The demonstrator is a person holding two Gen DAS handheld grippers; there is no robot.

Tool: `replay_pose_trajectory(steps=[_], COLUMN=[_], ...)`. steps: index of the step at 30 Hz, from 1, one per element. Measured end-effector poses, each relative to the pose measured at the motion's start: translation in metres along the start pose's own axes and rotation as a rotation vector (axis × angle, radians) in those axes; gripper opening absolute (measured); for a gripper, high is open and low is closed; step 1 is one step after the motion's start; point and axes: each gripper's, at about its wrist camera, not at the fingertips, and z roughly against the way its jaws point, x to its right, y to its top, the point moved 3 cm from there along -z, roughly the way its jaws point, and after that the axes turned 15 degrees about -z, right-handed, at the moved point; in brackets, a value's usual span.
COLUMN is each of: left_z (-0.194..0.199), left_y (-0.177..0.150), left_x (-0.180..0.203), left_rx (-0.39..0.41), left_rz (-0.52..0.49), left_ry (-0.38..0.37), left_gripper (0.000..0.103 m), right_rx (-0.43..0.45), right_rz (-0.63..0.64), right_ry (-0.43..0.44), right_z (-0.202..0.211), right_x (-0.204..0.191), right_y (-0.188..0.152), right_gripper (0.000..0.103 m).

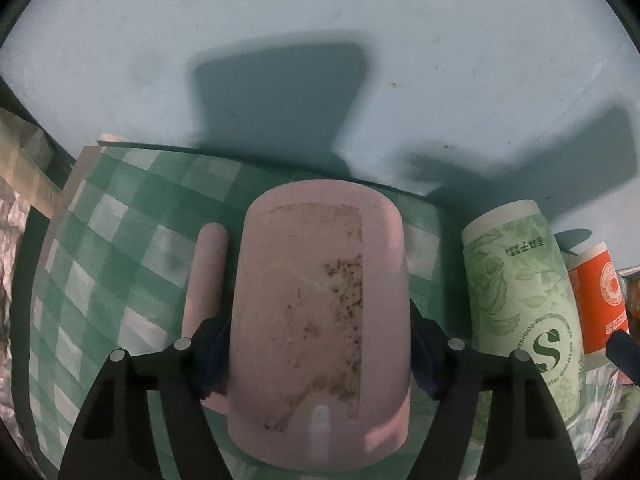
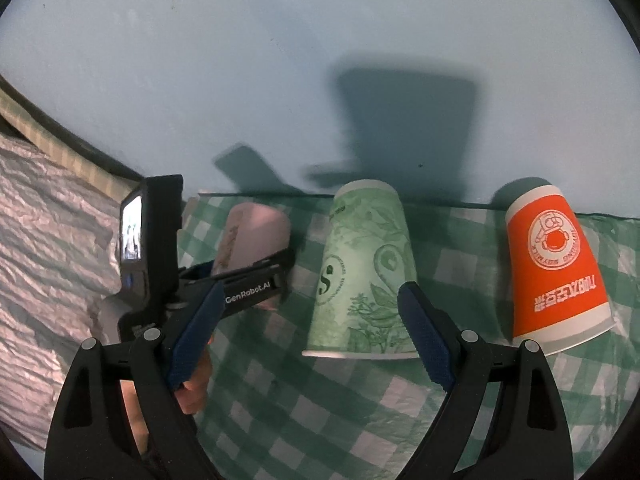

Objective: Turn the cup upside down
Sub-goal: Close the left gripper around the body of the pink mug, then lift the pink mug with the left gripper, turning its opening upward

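Pink mug [image 1: 316,312] was the one being worked on, and it sat clamped between the fingers of the left gripper [image 1: 316,354], both dark pads pressed against its sides low down near the wide end. From the left wrist view the closed base pointed up and away and the wider rim was down toward the green checked cloth [image 1: 104,248], so it looked already turned over, or very nearly. I couldn't tell if the rim was fully resting on the cloth or hanging just above it. The handle [image 1: 206,276] stuck out on the left, just clear of the left finger, which I figured was why the grip was taken across the body and not over the handle side. There was a grubby patch of old label residue on the mug wall too.

The right gripper [image 2: 310,344] was spread wide and held nothing, hanging near the green paper cup [image 2: 364,272], whose rim sat roughly between its blue pads without touching. That cup and the orange paper cup [image 2: 556,272] both stood mouth down on the cloth, lined up along the blue wall [image 2: 280,60], so my guess was the mug was getting set down as the third in that row.
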Motion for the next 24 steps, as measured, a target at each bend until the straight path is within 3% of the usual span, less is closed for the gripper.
replay_pose_trajectory(steps=[15, 24], left_z=[0.050, 0.107], left_y=[-0.022, -0.089], left_x=[0.012, 0.042], left_rx=[0.093, 0.235], left_rz=[-0.078, -0.137], left_ry=[0.081, 0.046], left_gripper=[0.074, 0.074], right_rx=[0.024, 0.074], right_rz=[0.039, 0.085], right_ry=[0.024, 0.024], right_z=[0.013, 0.045], right_x=[-0.001, 0.005], right_y=[-0.014, -0.049], right_gripper=[0.089, 0.089])
